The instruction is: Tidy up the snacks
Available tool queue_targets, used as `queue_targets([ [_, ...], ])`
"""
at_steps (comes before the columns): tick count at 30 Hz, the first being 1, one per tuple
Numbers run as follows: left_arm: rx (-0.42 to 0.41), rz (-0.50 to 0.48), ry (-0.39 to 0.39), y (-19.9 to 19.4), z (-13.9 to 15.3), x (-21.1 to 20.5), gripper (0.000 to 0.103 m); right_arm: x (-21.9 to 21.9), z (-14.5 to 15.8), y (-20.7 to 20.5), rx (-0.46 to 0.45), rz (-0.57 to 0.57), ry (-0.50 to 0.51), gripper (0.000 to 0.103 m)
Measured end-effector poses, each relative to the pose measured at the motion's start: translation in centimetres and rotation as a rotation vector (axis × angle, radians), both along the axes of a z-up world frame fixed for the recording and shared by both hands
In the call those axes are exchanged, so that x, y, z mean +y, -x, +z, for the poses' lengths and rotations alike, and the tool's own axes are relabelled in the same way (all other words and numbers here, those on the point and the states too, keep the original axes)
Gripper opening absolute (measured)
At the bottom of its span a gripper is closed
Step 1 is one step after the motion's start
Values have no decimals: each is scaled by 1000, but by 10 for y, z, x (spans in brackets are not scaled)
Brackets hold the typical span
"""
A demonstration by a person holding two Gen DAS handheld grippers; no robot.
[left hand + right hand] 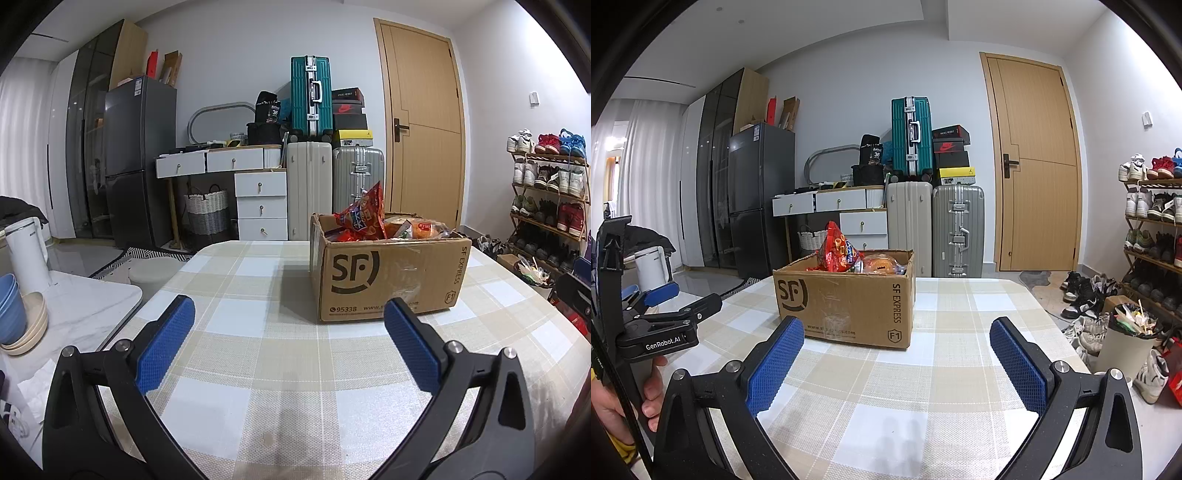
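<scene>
An open cardboard SF Express box [388, 273] sits on a surface [258, 369] covered with a beige and pale blue checked cloth. Snacks are heaped inside it: a red snack bag [364, 218] pokes up above the rim, beside a clear-wrapped orange packet [424, 229]. The box is probably the collecting point, which would explain why the cloth near it is bare. Both tools hover short of the box, touching nothing. The left hand-held gripper [290, 317] is spread wide and empty. The right hand-held gripper [897, 334] is also spread wide and empty, likely ready to reach in.
</scene>
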State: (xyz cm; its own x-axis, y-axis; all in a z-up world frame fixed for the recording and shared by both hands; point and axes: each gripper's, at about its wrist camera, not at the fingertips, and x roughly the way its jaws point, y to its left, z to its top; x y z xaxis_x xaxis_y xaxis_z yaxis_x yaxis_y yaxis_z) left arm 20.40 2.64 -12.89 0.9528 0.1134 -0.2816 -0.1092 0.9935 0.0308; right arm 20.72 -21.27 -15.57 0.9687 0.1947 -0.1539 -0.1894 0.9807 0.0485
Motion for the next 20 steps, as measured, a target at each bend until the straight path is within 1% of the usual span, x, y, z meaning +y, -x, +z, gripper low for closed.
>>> queue_targets([
  [3, -2, -14, 2, -1, -2, -1, 102, 0, 0, 0, 0, 0, 0, 102],
  [10, 3, 5, 5, -4, -7, -1, 102, 0, 0, 0, 1, -1, 0, 102],
  [20, -3, 0, 27, -4, -10, 4, 102, -1, 0, -1, 2, 0, 0, 102],
])
